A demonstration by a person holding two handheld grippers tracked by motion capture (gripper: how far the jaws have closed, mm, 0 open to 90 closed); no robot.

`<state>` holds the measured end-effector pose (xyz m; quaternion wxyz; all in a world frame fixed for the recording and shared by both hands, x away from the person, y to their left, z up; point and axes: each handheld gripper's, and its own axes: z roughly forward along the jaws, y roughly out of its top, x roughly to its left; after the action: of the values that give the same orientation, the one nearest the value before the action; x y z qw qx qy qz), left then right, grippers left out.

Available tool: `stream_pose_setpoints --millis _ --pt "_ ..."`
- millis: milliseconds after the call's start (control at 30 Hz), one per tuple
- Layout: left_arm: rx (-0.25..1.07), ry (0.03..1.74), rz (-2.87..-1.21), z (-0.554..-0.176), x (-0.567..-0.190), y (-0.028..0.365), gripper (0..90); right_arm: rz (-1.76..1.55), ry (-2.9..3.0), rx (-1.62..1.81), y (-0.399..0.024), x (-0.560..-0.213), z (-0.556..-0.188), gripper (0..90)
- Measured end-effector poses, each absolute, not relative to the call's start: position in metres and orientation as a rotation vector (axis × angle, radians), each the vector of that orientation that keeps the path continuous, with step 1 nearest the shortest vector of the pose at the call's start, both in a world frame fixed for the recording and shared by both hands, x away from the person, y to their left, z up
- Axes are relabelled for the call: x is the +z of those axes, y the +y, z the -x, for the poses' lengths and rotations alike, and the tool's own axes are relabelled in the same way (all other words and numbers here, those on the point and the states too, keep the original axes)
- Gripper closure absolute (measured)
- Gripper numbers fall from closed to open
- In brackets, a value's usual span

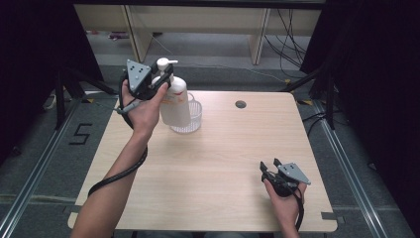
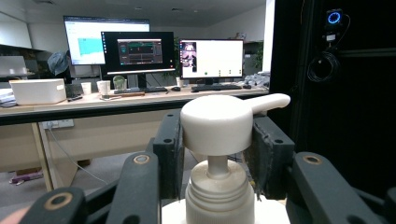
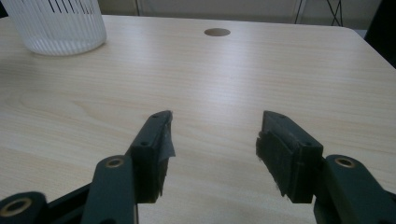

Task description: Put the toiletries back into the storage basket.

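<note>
Listing by size, largest first.

Room: dark curtains at both sides of the high view; pale cabinet panels [image 1: 198, 22] and loose cables [image 1: 289, 42] across the top; grey floor with a painted numeral [image 1: 81, 134] at left. The left gripper view adds a long desk with three lit monitors [image 2: 154, 51] in its upper left.

Bench [image 1: 218, 168]: light wood grain, bare across the middle, with a round cable hole [image 1: 240, 104] at upper centre.

Pump bottle [image 1: 174, 101]: white, at the upper left of the high view, partly in front of the cup; whether its base rests on the bench cannot be told.

Ribbed clear cup [image 1: 190, 119]: just right of the bottle, touching or nearly so.

Left tongs [image 1: 161, 82]: set partway apart, flanking the bottle's pump head [image 2: 217, 123] and neck; pads appear to press the head.

Right tongs [image 1: 270, 166]: lower right, wide, holding nothing, low over bare wood.

Risks, as judgement: a hold on the pump head may slip or depress the pump, so liquid could squirt out. Swinging the bottle could tip the light cup. The spout [image 2: 271, 101] may catch on the cup rim.
</note>
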<state>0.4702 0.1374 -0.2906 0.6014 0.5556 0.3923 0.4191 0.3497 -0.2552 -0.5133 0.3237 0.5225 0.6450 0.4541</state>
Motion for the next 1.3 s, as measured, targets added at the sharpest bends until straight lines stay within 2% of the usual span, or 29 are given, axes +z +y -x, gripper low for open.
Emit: stream_pose_setpoints --millis 1300 --pt "0.98 0.911 -1.289 -0.494 -0.28 0.125 58.9 -1.393 1.694 1.199 -0.255 -0.513 -0.35 44.6"
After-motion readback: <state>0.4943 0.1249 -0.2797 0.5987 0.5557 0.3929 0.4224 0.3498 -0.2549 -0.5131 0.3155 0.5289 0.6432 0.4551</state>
